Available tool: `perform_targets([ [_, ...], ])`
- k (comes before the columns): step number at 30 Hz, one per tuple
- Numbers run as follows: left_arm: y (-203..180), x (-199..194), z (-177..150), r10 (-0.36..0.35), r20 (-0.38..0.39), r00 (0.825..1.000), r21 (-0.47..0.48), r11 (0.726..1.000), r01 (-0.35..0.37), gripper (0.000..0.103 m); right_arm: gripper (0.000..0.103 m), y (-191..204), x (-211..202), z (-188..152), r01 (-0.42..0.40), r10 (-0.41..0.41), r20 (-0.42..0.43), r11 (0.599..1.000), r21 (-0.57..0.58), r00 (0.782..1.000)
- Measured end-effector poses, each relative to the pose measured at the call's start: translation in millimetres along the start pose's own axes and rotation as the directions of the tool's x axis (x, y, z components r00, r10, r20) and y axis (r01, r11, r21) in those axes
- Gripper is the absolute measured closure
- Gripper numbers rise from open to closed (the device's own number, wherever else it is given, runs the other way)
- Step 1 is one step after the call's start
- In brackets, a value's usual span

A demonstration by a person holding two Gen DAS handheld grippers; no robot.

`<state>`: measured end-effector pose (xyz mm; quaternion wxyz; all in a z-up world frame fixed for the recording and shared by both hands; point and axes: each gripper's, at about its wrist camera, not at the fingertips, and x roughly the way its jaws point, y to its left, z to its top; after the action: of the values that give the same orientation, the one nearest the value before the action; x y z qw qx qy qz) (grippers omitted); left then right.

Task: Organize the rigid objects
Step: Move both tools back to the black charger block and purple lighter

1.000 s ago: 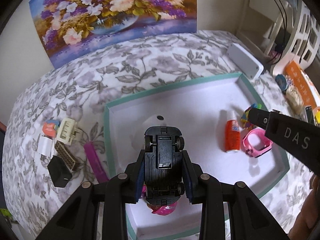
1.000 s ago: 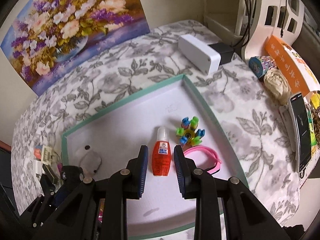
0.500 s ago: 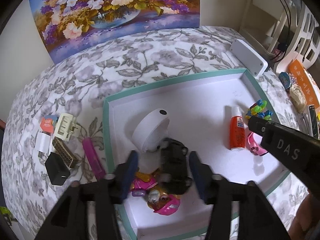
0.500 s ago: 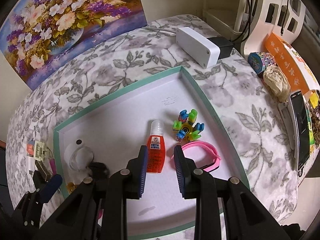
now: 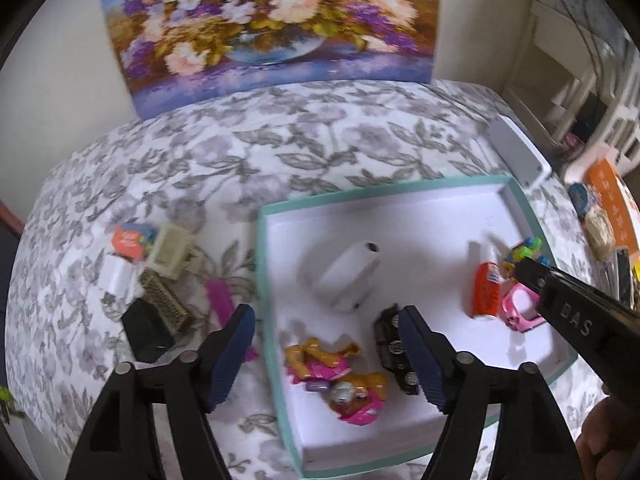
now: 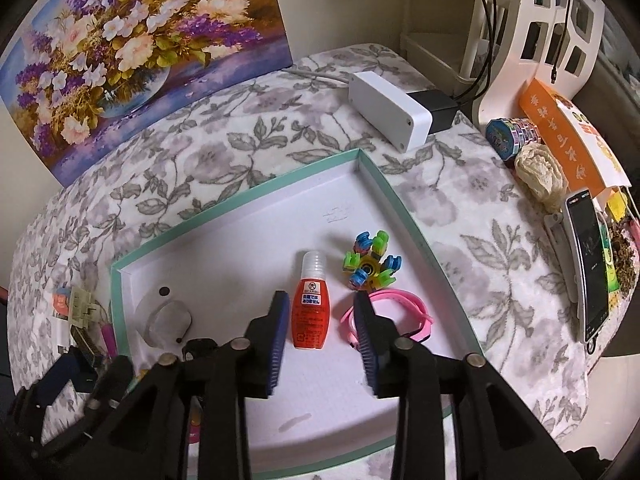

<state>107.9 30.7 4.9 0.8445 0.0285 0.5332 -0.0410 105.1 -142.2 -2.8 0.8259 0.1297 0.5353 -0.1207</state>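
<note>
Here, on the floral table [image 5: 328, 148], small items lie in a cluster left of the teal-rimmed tray [image 5: 264, 280]. The left hand-held gripper [image 5: 326, 354] hangs wide apart and empty above the tray's near left corner. In the tray lie a pink figure [image 5: 340, 376], a black toy car [image 5: 394, 350], somewhat blurred, and a white round device [image 5: 350, 276]. The right hand-held gripper [image 6: 320, 336], apart, hovers by the orange bottle [image 6: 309, 310], beside a pink watch [image 6: 400, 310].

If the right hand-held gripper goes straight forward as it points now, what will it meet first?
Most likely the small orange plastic bottle with the white cap, which lies in the white tray with the teal rim, between the open right hand-held gripper fingers; depth is unclear.
</note>
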Motion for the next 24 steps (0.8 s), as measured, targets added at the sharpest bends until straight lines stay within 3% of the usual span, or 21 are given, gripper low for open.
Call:
perform_targets([
  [5, 31, -1, 2, 0.025, -0.005, 1.0, -0.102, 0.994, -0.025, 0.013, 0.05, 4, 1, -3, 0.014, -0.014, -0.002, 1.0, -0.005, 1.0],
  [7, 44, 0, 3, 0.039, -0.008, 0.999, -0.142, 0.989, -0.039, 0.0, 0.043, 7, 1, -4, 0.013, -0.013, -0.004, 1.0, -0.014, 1.0],
  [15, 77, 8, -1, 0.095, -0.049, 0.994, -0.234, 0.967, -0.104, 0.0, 0.02, 16, 0, -9, 0.012, -0.011, 0.015, 0.999, -0.039, 1.0],
  [24, 111, 6, -3, 0.048, -0.071, 0.996, -0.345, 0.936, -0.07, 0.0, 0.02, 29, -5, -17, -0.013, 0.015, 0.027, 0.998, -0.056, 1.0],
])
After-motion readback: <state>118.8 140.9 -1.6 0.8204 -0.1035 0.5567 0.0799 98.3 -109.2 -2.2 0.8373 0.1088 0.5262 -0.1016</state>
